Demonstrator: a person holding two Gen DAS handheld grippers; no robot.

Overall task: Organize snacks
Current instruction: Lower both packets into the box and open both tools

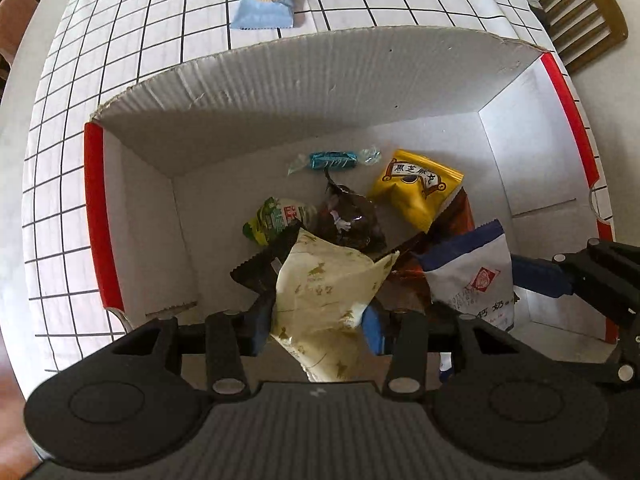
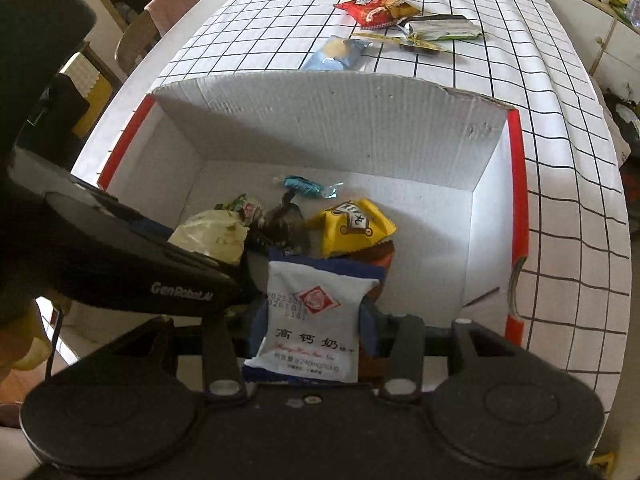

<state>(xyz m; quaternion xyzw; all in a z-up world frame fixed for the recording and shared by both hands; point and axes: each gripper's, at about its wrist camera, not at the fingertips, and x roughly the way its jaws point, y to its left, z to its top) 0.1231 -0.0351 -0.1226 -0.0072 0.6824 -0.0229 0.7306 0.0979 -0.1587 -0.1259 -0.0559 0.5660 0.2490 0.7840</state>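
A white cardboard box (image 1: 280,92) with red edges, also in the right wrist view (image 2: 340,120), holds several snacks: a yellow packet (image 1: 416,188), a teal candy (image 1: 334,160), a dark wrapper (image 1: 352,220) and a green packet (image 1: 276,218). My left gripper (image 1: 316,320) is shut on a cream packet (image 1: 324,284) over the box. My right gripper (image 2: 310,320) is shut on a white and blue milk packet (image 2: 312,316) over the box's near side, right of the left gripper (image 2: 140,264).
On the checked tablecloth (image 2: 460,64) beyond the box lie a light blue packet (image 1: 266,2), a red packet (image 2: 376,8) and a green-white packet (image 2: 440,28). Wooden chairs (image 1: 580,12) stand at the table's sides.
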